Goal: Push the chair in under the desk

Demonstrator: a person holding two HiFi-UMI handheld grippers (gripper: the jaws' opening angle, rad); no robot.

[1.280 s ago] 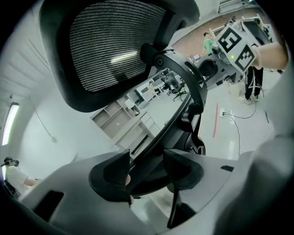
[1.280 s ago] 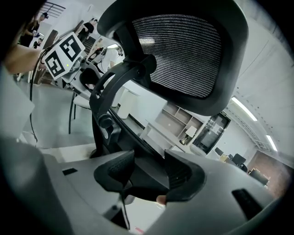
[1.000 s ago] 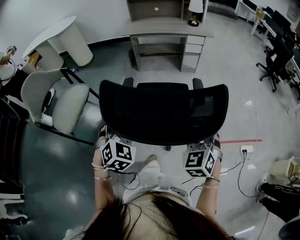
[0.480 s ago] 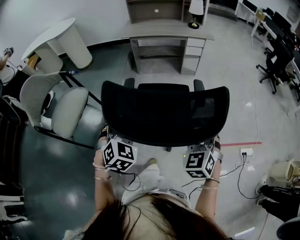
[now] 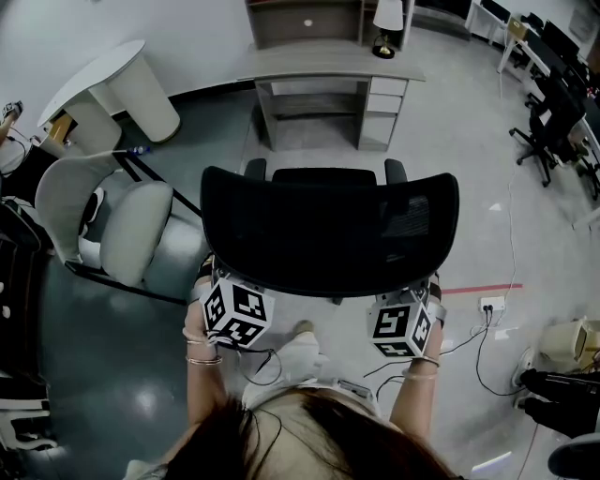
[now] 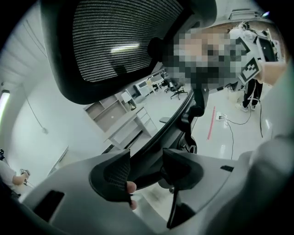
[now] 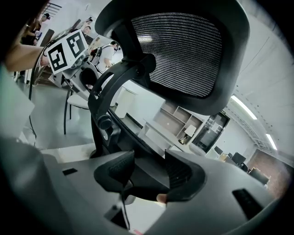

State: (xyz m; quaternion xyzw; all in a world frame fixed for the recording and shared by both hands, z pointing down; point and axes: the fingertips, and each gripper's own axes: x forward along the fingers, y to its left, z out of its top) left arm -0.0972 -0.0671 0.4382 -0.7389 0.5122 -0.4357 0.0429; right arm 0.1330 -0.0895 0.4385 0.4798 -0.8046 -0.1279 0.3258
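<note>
A black mesh-backed office chair [image 5: 328, 225] stands in the middle of the head view, its back toward me. The grey desk [image 5: 328, 64] with drawers is ahead of it, with open floor between them. My left gripper [image 5: 225, 279] is at the lower left edge of the chair back, and my right gripper [image 5: 412, 283] is at the lower right edge. In the left gripper view the gripper [image 6: 146, 167] is shut on the dark backrest frame [image 6: 183, 105]. In the right gripper view the gripper [image 7: 149, 172] holds the frame [image 7: 115, 96] the same way.
A white shell chair [image 5: 122, 216] stands close on the left, and a white rounded table [image 5: 112, 84] is beyond it. A lamp [image 5: 386, 21] sits on the desk. Red floor tape [image 5: 483, 288], a power strip [image 5: 492, 301] and cables lie on the right. Black office chairs [image 5: 553, 122] are at far right.
The view has shifted slightly, and the white chair now sits a little further left and lower. Both grippers keep the same hold on the chair back.
</note>
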